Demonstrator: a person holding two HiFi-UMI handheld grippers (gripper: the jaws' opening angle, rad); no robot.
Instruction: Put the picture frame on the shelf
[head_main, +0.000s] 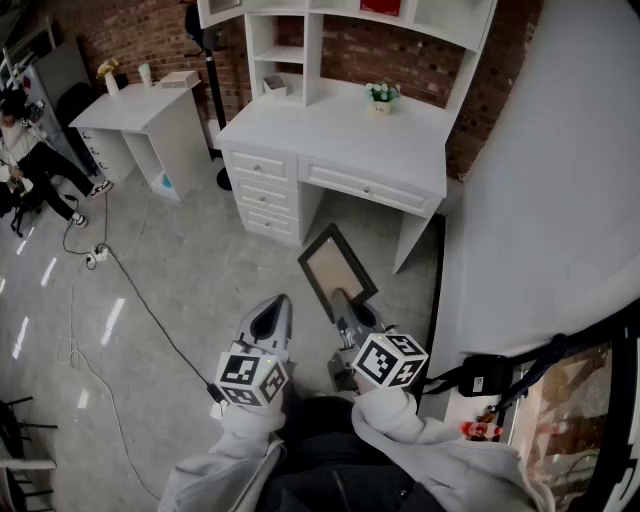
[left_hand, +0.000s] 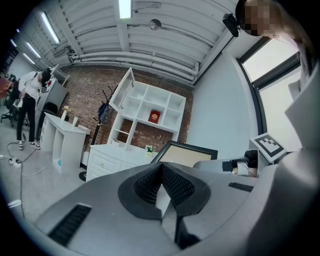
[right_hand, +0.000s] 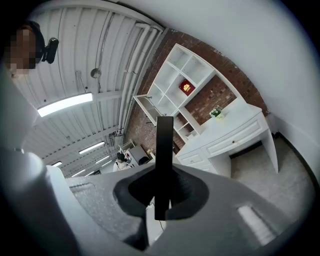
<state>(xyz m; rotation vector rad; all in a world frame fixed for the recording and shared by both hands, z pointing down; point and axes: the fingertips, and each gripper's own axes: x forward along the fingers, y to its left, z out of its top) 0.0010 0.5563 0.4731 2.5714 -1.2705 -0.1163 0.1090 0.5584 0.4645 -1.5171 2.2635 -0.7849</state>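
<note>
Head view shows the picture frame (head_main: 337, 268) face-on, in the air short of the surface (head_main: 340, 140). The right gripper (right_hand: 161, 195) view just gets its edge, fingers clamped on it. Over on the left gripper (left_hand: 161, 172), fingers closed, empty.

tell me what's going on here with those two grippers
A person holds a gripper in each hand, facing a white desk with a shelf unit on top. The right gripper is clamped on the edge of a dark picture frame, held in the air over the floor short of the desk. The left gripper is shut and empty.
</note>
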